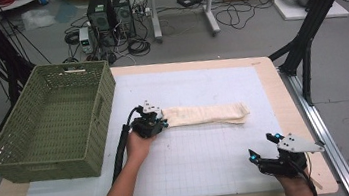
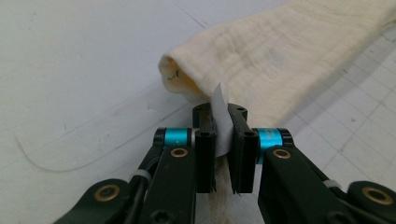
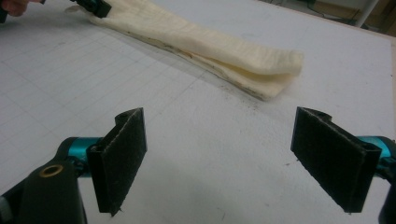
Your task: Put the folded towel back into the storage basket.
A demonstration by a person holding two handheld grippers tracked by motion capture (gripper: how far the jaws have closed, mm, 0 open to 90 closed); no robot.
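A cream folded cloth [image 1: 207, 114] lies stretched across the middle of the white gridded mat [image 1: 209, 154]. My left gripper [image 1: 161, 123] sits at the cloth's left end, shut on that end. In the left gripper view the jaws pinch the cloth [image 2: 280, 56] together with its white label [image 2: 219, 100], and my left gripper [image 2: 220, 122] has only that thin fold between its pads. My right gripper [image 1: 264, 147] rests near the table's front right corner, jaws wide open with nothing between them. The right gripper view has the cloth [image 3: 210, 44] lying ahead of my right gripper [image 3: 233, 158].
A green woven basket [image 1: 52, 120] stands on the table's left side, close to the left hand. Beyond the table's far edge are computer towers [image 1: 109, 13] and cables on the floor. A black frame leg [image 1: 306, 36] rises at the right.
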